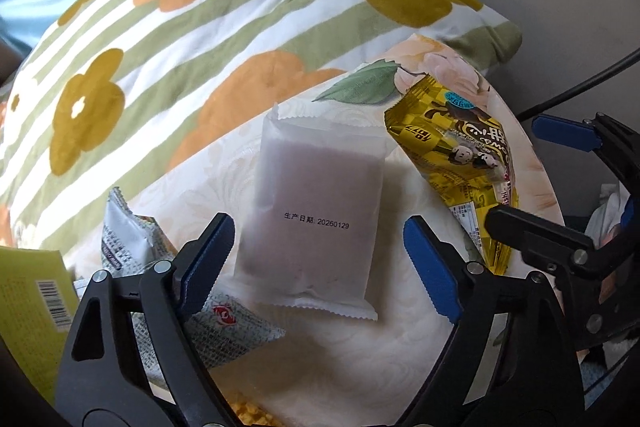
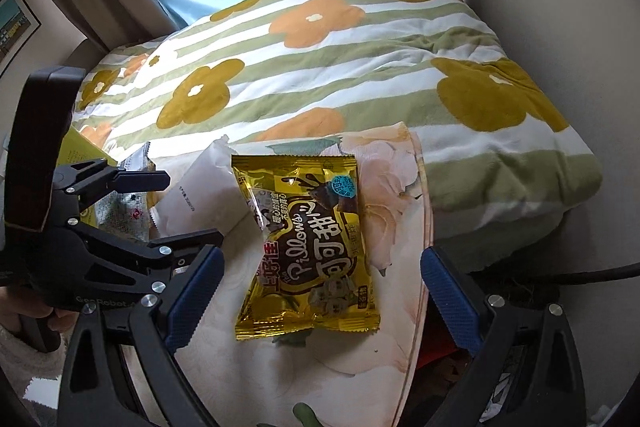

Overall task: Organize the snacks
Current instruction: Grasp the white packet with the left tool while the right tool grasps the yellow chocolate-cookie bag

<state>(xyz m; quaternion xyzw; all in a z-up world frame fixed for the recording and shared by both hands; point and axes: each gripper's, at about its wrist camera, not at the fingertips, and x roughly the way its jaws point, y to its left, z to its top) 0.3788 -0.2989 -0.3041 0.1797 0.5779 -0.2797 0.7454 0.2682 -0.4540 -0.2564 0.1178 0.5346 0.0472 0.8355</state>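
Note:
A frosted white snack packet (image 1: 316,219) with a purple filling and a printed date lies on a floral cloth (image 1: 400,367). My left gripper (image 1: 320,263) is open, its jaws on either side of the packet's near end. A yellow Pillows cocoa snack bag (image 2: 308,247) lies to the right; it also shows in the left wrist view (image 1: 460,163). My right gripper (image 2: 320,295) is open, its jaws on either side of the bag's near end. A grey-white printed packet (image 1: 168,291) lies under the left finger.
A striped quilt with orange and mustard flowers (image 2: 320,67) is bunched behind the cloth. A yellow box with a barcode (image 1: 32,311) sits at the far left. The cloth's right edge (image 2: 424,227) drops off beside a beige seat.

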